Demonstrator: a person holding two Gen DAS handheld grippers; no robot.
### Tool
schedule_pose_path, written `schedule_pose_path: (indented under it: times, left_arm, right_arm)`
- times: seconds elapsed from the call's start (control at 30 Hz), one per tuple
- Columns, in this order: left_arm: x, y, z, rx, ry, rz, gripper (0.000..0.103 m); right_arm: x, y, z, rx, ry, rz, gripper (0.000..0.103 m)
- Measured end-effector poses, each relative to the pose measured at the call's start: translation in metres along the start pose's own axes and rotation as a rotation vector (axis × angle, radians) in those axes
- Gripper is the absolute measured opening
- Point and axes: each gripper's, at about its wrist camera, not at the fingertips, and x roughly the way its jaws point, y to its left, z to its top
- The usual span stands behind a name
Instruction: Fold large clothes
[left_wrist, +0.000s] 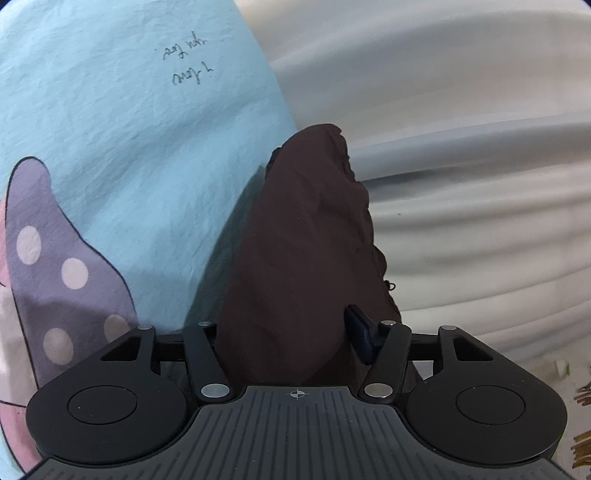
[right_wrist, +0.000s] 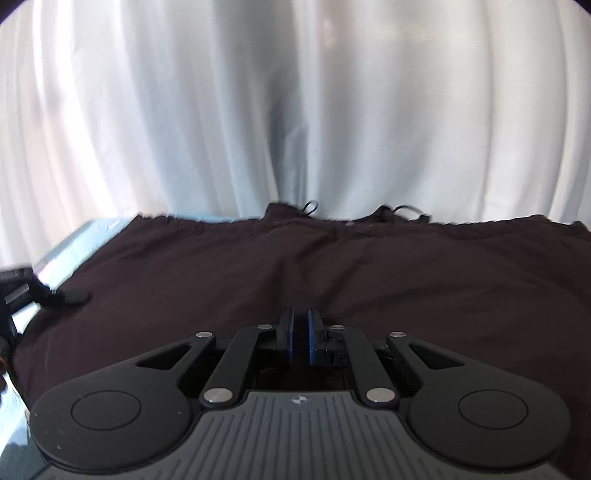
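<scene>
Trousers (right_wrist: 295, 280) stretch sideways ahead of my clenched, empty right gripper (right_wrist: 301, 336); left gripper (left_wrist: 291, 332) straddles their bunched edge, can't tell if it's pinching.

Soft, even daylight glows through the white curtain (right_wrist: 295, 110), leaving it pale and slightly washed out in both views. The dark garment (right_wrist: 314, 266) reads nearly black with little fold detail, and its far edge is smeared by motion blur. Fisheye distortion bends the edges, with dark vignetted corners.
</scene>
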Motion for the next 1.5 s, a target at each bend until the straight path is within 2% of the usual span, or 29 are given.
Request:
schedule_pose_path:
  times: [0.13,0.27,0.47,0.63,0.7,0.77,0.83,0.87,1.0,1.17,1.3,1.33,1.4,1.5]
  left_arm:
    - [-0.008,-0.022,0.0,0.037,-0.016,-0.073,0.05]
    - [-0.015,-0.066,-0.004,0.123,-0.025,-0.142,0.05]
    - [-0.011,-0.129,-0.025,0.232,-0.003,-0.206,0.05]
    - [-0.003,-0.161,-0.043,0.331,0.022,-0.211,0.05]
    - [-0.001,-0.168,-0.045,0.341,0.025,-0.206,0.05]
    - [-0.005,-0.171,-0.048,0.364,0.023,-0.197,0.05]
    - [-0.008,-0.171,-0.05,0.366,0.026,-0.197,0.05]
    - [-0.005,-0.172,-0.05,0.369,0.021,-0.192,0.05]
    - [0.0,-0.174,-0.057,0.369,0.035,-0.184,0.05]
    - [0.009,-0.19,-0.07,0.42,0.035,-0.173,0.05]
    - [0.012,-0.201,-0.077,0.45,0.035,-0.163,0.05]
    - [0.013,-0.202,-0.079,0.45,0.035,-0.159,0.05]
    - [0.016,-0.206,-0.083,0.455,0.042,-0.16,0.05]
    - [0.028,-0.214,-0.095,0.484,0.075,-0.147,0.05]
  right_arm:
    - [0.017,0.008,-0.014,-0.077,0.016,-0.044,0.007]
    - [0.017,-0.005,-0.017,-0.017,0.013,0.002,0.007]
    - [0.019,-0.005,-0.02,-0.024,0.023,0.002,0.007]
    - [0.018,-0.01,-0.021,-0.023,0.007,0.034,0.007]
    - [0.004,-0.012,-0.014,0.013,0.028,0.048,0.007]
    - [-0.017,-0.013,-0.011,0.059,0.004,0.064,0.007]
    - [-0.031,-0.008,-0.016,0.06,-0.015,0.06,0.007]
    - [-0.032,-0.005,-0.022,0.064,0.007,0.064,0.007]
    - [-0.02,0.011,-0.044,0.008,0.024,0.071,0.005]
    - [-0.022,-0.019,-0.033,0.117,0.055,0.212,0.002]
    - [-0.049,-0.042,-0.035,0.219,-0.001,0.186,0.002]
    - [-0.049,-0.043,-0.039,0.232,0.006,0.203,0.002]
    - [-0.036,-0.038,-0.048,0.254,0.072,0.294,0.003]
    - [-0.035,-0.033,-0.046,0.226,0.073,0.311,0.001]
